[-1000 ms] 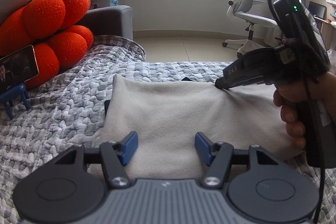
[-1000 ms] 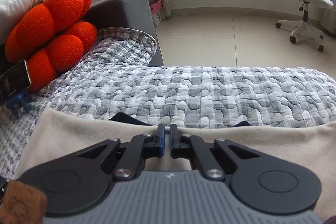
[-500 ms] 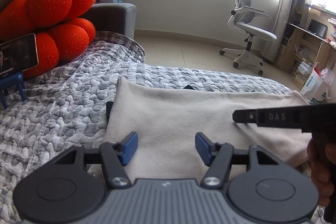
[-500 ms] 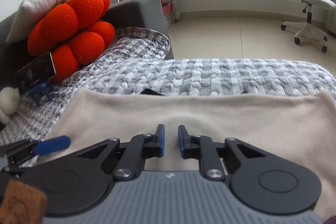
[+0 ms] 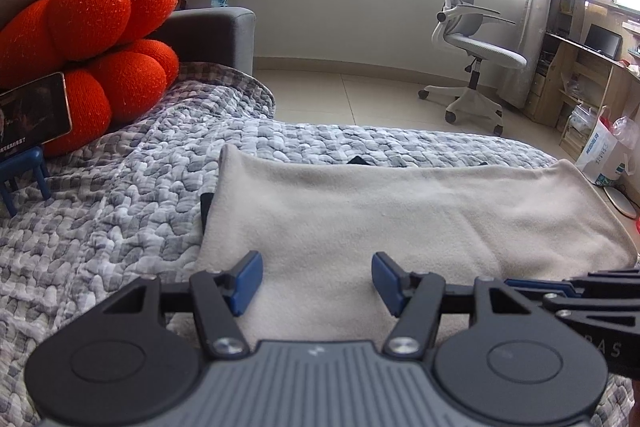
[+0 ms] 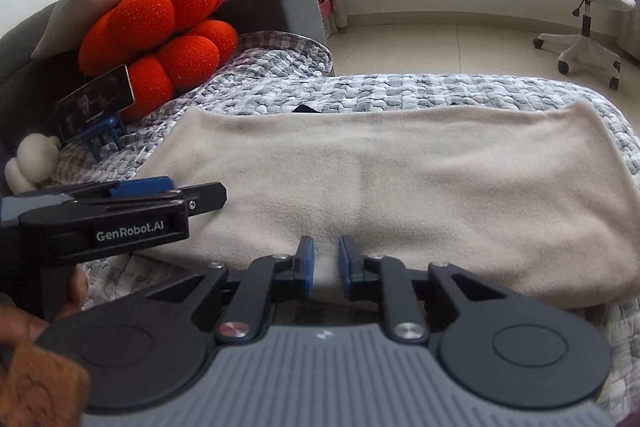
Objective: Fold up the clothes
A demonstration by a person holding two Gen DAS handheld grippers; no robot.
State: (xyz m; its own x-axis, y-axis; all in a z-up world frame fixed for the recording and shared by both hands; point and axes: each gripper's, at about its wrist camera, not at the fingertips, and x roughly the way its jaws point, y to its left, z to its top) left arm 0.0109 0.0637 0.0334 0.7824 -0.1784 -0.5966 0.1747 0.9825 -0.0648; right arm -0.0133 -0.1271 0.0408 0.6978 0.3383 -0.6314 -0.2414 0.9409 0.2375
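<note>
A beige cloth (image 5: 400,219) lies folded into a wide flat band on the grey quilted bedspread (image 5: 100,219). My left gripper (image 5: 318,275) hovers open over the cloth's near left part, nothing between its blue pads. The right wrist view shows the same cloth (image 6: 400,179), with my right gripper (image 6: 326,259) at its near edge. Its jaws stand a narrow gap apart and do not pinch the fabric. The left gripper's fingers (image 6: 200,197) reach in from the left there. The right gripper's fingers (image 5: 580,287) show at the lower right of the left wrist view.
Orange cushions (image 5: 100,47) and a phone on a blue stand (image 5: 32,115) sit at the left of the bed. A white plush (image 6: 32,163) lies near them. An office chair (image 5: 476,51), a desk and a bag (image 5: 604,155) stand on the floor beyond.
My right gripper was shut at the cloth's far edge; its jaws have parted a little and it has drawn back to the near edge. The left gripper stayed put.
</note>
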